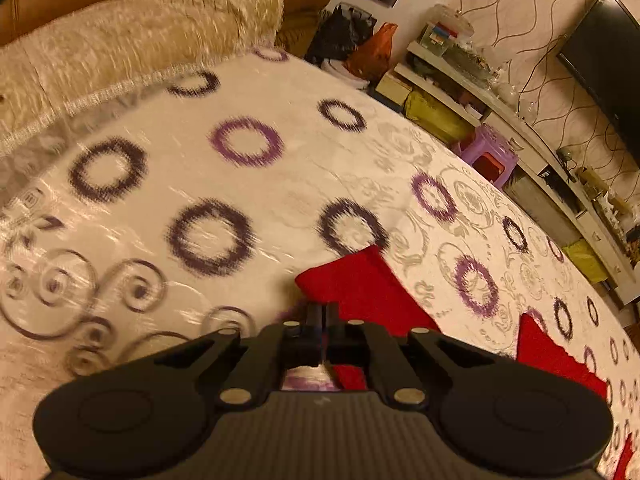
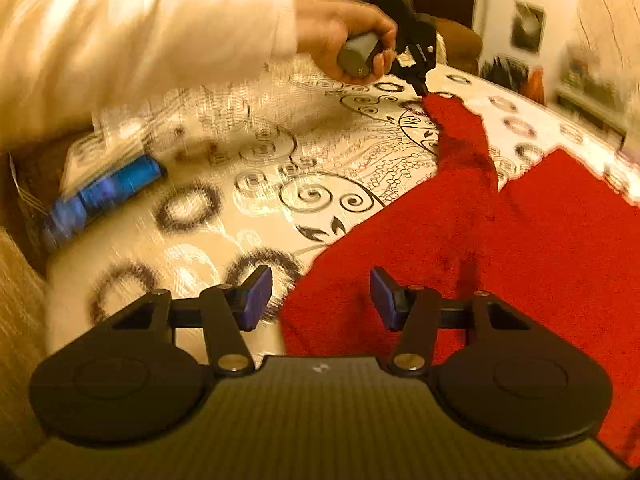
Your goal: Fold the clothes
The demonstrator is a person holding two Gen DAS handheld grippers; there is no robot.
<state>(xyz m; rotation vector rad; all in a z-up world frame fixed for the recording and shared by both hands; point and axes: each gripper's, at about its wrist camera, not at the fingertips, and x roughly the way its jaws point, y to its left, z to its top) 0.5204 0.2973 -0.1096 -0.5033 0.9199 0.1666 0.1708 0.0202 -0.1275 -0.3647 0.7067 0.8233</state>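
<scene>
Red knit: we see the garment (image 2: pixel 460 240), a fuzzy, soft-napped fabric, spread on the cloth (image 2: pixel 224 168) with one narrow strip lifted off it.
Left gripper (image 1: pixel 322 312): our black fingers are pressed together on a corner of the garment (image 1: pixel 360 284); from the right wrist view the strip runs up taut to the tips of this gripper (image 2: pixel 422 90), ahead of and above our right fingers.
Left hand (image 2: pixel 348 36): wrapped round the grey handle, with a cream, fleecy sleeve (image 2: pixel 132 40) behind it.
Right gripper (image 2: pixel 322 300): our fingers stand wide apart with nothing between them; the flat purple pads (image 2: pixel 256 300) hang over the garment's near edge, the left pad above bare cloth, the right above the red.
Cloth: glossy cream, printed with fuzzy purple and black rings and thin scrolls.
Blue object (image 2: pixel 104 196): a blurred cylinder shape, well left of our right fingers.
</scene>
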